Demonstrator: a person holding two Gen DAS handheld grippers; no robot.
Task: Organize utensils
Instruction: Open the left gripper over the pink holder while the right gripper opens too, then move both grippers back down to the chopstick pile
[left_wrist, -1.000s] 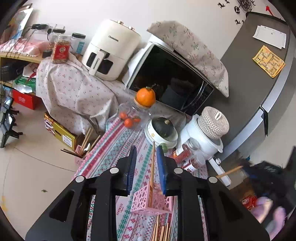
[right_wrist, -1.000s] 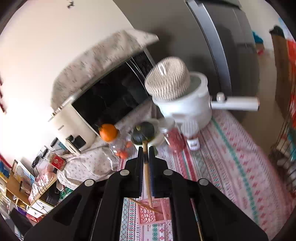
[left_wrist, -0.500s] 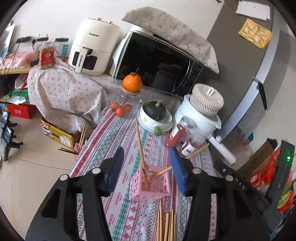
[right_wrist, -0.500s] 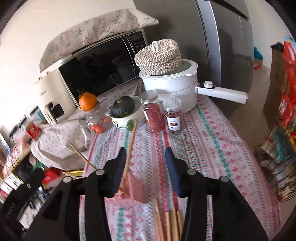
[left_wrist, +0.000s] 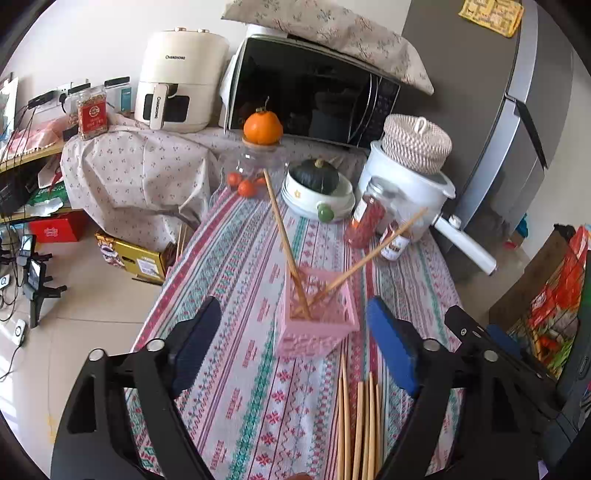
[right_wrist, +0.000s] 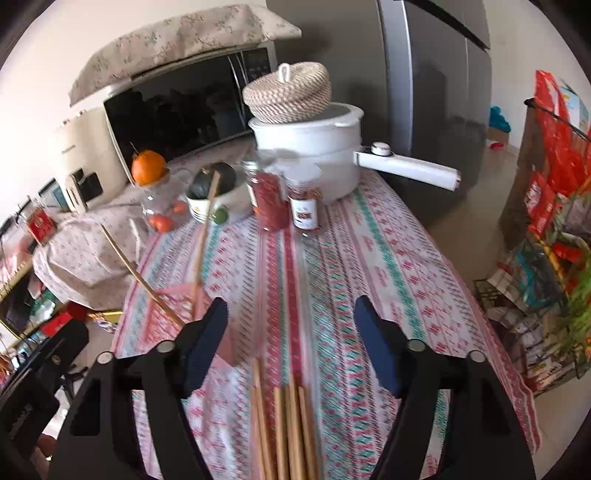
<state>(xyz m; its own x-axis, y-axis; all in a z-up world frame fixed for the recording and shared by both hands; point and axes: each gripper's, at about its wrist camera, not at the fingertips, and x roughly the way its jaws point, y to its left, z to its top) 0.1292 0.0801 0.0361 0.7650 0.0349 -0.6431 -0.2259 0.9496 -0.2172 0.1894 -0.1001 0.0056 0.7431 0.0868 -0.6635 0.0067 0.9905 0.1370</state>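
Pink plastic makes the little basket (left_wrist: 317, 320) near the table's (left_wrist: 236, 258) middle, and two chopsticks (left_wrist: 284, 240) lean inside it. More loose chopsticks (left_wrist: 356, 424) lie by the near edge. The left gripper (left_wrist: 291, 350) and right gripper (right_wrist: 291, 343) both gape wide, holding nothing. A bump could tip the light basket. The striped cloth sits in a crowded kitchen beside a microwave (left_wrist: 314, 88).

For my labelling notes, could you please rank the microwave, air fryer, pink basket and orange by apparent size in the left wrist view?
1. Microwave
2. Air fryer
3. Pink basket, though being nearest the camera enlarges it
4. Orange
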